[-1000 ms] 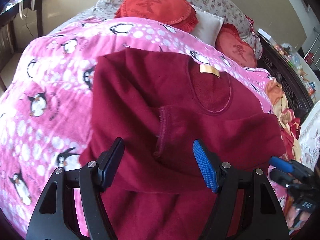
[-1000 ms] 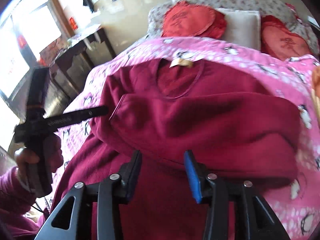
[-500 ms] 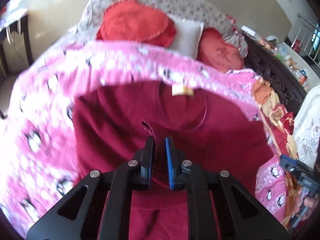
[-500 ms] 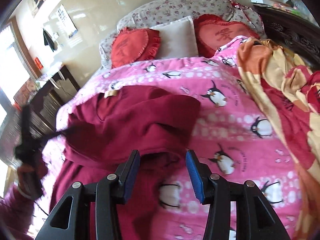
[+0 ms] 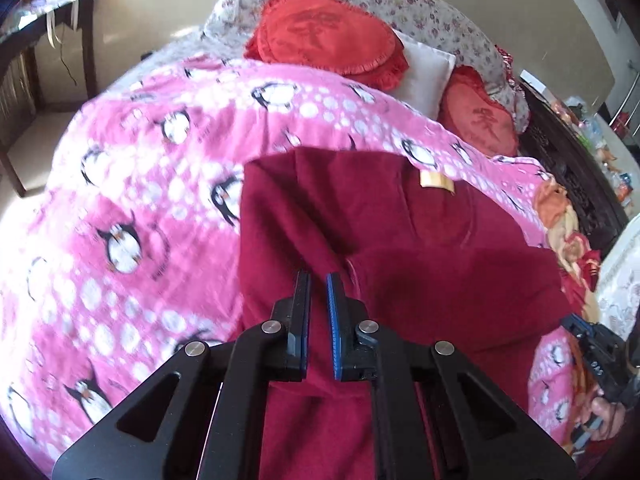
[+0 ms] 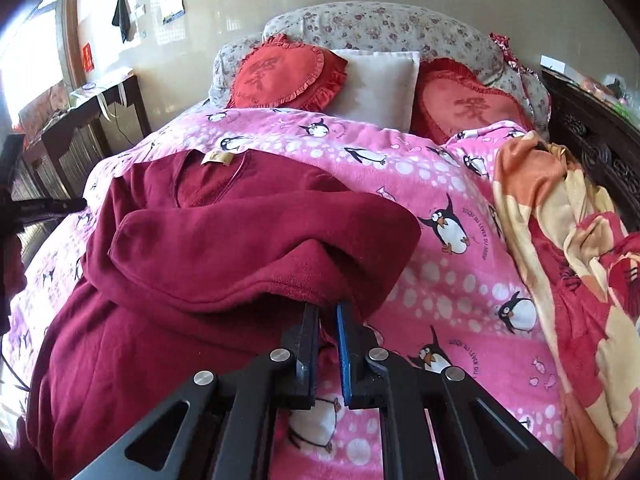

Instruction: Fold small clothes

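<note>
Left wrist view: our left gripper (image 5: pixel 318 280) pinches the maroon top (image 5: pixel 400 240), which lies on the penguin blanket (image 5: pixel 140 200). Right wrist view: our right gripper (image 6: pixel 327 308) pinches the top's folded edge above that blanket.

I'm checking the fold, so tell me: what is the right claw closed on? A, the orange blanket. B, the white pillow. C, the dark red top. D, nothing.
C: the right claw pinches the folded edge of the dark red top on the pink blanket.
</note>
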A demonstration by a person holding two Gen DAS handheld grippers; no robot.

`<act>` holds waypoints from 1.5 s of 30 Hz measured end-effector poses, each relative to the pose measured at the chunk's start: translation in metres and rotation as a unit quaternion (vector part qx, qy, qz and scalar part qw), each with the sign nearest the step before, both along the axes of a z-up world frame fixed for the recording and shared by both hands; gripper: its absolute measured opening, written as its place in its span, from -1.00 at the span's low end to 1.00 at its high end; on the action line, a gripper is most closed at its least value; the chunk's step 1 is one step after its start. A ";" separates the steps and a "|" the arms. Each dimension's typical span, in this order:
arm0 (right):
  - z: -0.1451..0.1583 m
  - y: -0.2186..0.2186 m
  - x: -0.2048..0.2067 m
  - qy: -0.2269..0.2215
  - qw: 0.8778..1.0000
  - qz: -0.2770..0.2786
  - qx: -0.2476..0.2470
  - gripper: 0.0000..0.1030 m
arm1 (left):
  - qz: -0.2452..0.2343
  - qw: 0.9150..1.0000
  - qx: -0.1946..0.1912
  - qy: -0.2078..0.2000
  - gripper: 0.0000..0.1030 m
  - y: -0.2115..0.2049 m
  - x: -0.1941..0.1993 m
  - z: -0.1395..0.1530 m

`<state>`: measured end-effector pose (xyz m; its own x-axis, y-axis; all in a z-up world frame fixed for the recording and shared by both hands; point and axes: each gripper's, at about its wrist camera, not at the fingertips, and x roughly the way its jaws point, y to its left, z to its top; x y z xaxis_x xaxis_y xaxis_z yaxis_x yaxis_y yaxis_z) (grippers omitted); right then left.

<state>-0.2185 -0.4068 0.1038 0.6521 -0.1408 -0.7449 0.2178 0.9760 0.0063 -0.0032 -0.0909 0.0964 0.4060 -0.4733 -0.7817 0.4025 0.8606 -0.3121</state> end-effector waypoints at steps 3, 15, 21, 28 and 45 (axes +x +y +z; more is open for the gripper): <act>-0.006 0.000 -0.002 0.021 1.000 0.005 0.000 -0.86 | -0.006 0.999 -0.017 0.028 -0.72 -0.004 -0.004 -0.011; -0.038 -0.001 -0.016 0.069 0.997 0.006 0.019 -0.98 | -0.048 0.997 0.040 0.037 -0.07 -0.062 -0.018 -0.048; -0.021 -0.016 -0.034 0.012 0.998 -0.022 0.053 -0.74 | -0.048 0.998 0.009 0.035 -0.70 -0.063 -0.012 -0.040; -0.015 -0.007 -0.017 -0.002 1.000 0.002 0.008 0.16 | -0.055 0.998 -0.033 0.021 -0.73 -0.059 -0.010 -0.003; -0.024 0.024 -0.011 0.075 0.996 0.041 0.011 -0.53 | 0.016 0.999 0.017 0.035 -0.73 0.009 0.010 -0.033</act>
